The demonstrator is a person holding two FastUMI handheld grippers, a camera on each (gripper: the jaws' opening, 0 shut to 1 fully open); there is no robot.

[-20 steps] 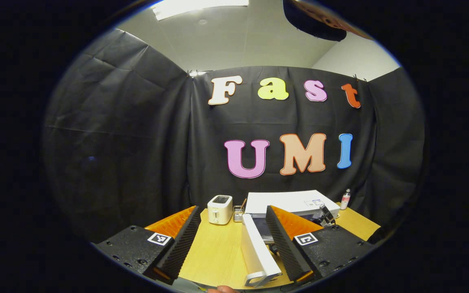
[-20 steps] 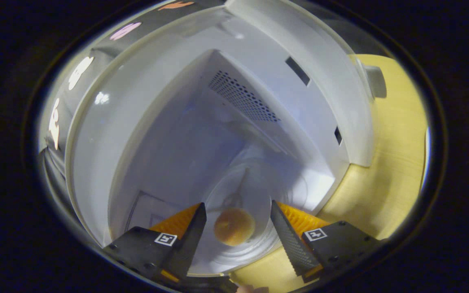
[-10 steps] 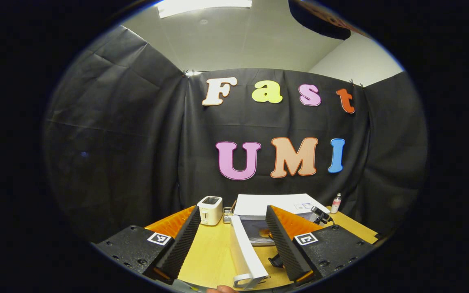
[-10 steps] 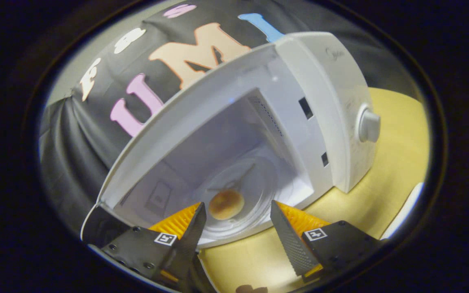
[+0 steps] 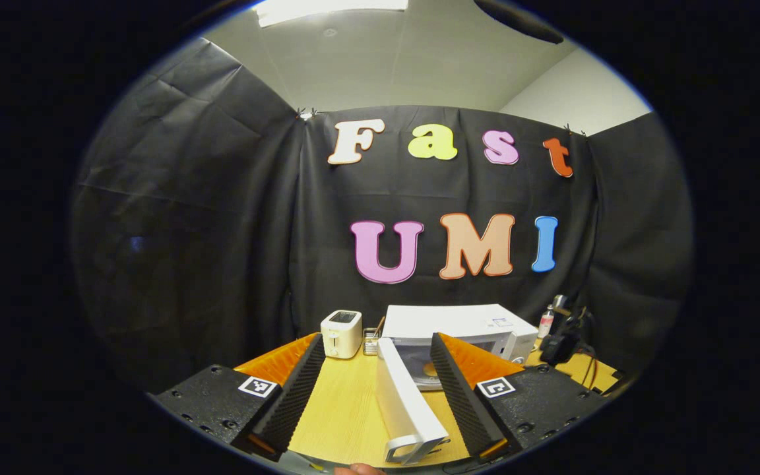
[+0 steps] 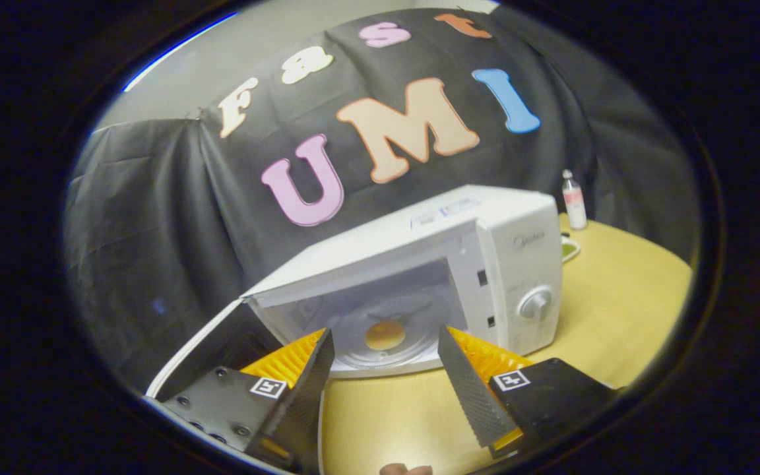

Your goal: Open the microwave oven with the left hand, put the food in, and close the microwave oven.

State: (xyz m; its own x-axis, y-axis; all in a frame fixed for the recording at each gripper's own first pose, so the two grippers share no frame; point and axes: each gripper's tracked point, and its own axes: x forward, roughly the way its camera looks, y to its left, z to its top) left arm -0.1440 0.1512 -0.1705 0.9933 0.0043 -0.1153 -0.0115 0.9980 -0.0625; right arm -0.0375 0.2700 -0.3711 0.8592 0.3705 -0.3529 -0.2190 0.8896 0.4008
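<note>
Right gripper view: the table (image 6: 617, 290), pale wood, carries everything. The microwave oven (image 6: 525, 224) sits on it against the cloth wall, cavity facing the camera. Its door (image 6: 202, 343) is swung fully out to the left of the cavity, seen here nearly edge-on. A small bottle (image 6: 574, 200) stands behind the microwave, off its control-panel end.

Left gripper view: the same door (image 5: 401, 402) reaches from the microwave (image 5: 459, 323) toward the camera, long axis running front to back, handle (image 5: 413, 450) at the near end. A toaster (image 5: 341, 333) stands just left of the microwave.

Food (image 6: 384, 335): a round orange-brown piece resting on the glass turntable (image 6: 380, 349) inside the cavity. The put-in step looks done; closing is what remains.

Right gripper (image 6: 385, 389): fingers spread wide, nothing between them, out in front of the microwave's mouth and clear of the cavity.

Left gripper (image 5: 375, 396): fingers spread wide, empty. The door's free end lies between them, nearer the right-hand finger; contact cannot be told.

Key relation: the door's outer face is on the side away from the cavity, its handle end right at the left gripper. My read is that the left gripper is the nearer one and would push that end rightward, toward the cavity, to shut it.
</note>
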